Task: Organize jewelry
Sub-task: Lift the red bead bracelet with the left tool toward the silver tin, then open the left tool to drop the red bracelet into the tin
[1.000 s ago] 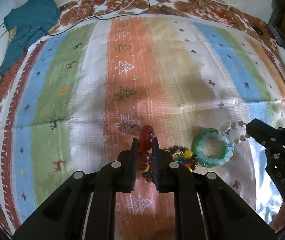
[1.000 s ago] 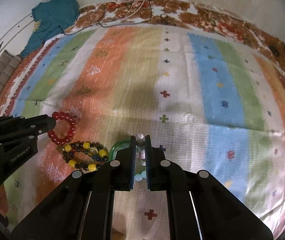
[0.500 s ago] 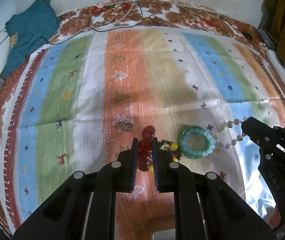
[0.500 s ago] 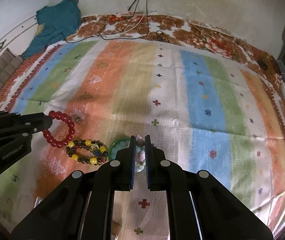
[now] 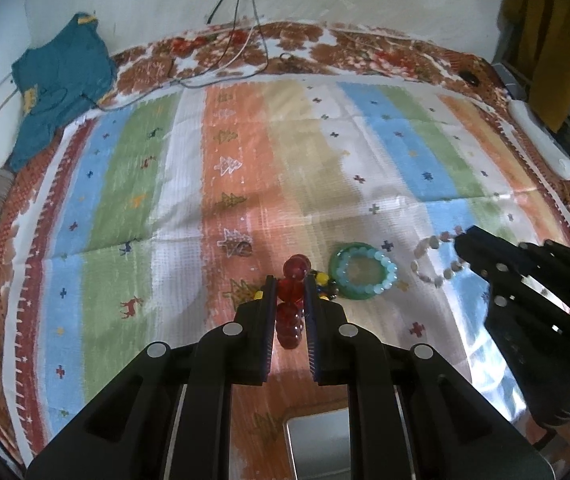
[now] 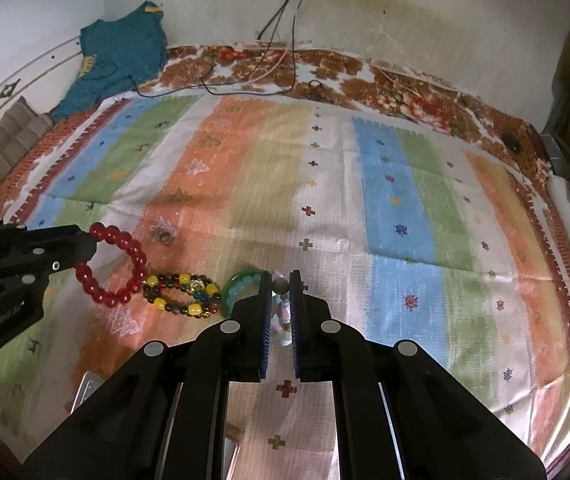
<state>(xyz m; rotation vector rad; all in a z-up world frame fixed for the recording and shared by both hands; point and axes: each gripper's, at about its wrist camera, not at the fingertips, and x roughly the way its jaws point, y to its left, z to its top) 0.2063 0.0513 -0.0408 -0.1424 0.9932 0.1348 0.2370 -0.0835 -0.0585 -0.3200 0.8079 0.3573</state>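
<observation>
The red bead bracelet (image 6: pixel 115 266) is hanging from the left gripper (image 5: pixel 290 292), its two fingers clenched on a few of the round red beads while the rest of the loop is dangling free above the striped blanket (image 6: pixel 385 208). In the left wrist view the beads (image 5: pixel 293 290) are sitting pinched between the blue-padded fingers, one bead poking out past the tips.

The pale bead bracelet (image 5: pixel 431 260), made of small white and pinkish stones, is being gripped by the right gripper (image 6: pixel 281 284); its fingers are closed on a short stretch of the strand, and the loop is curving out to the side of the tips in the left wrist view.

Between the two lifted pieces, a dark bracelet with yellow beads (image 6: pixel 183 294) is lying flat on the blanket, just beside the hanging red loop. Next to it a green bangle (image 5: pixel 363 270) is resting on the cloth with a light turquoise bead bracelet (image 5: pixel 385 276) sitting on top of its ring.

Near the bottom edge of the left wrist view, the corner of a grey metal tray (image 5: pixel 317 444) is showing on the blanket. At the far end, a teal garment (image 6: pixel 121 56) is lying against the wall, and dark cables (image 6: pixel 281 40) are trailing down onto the floral border.
</observation>
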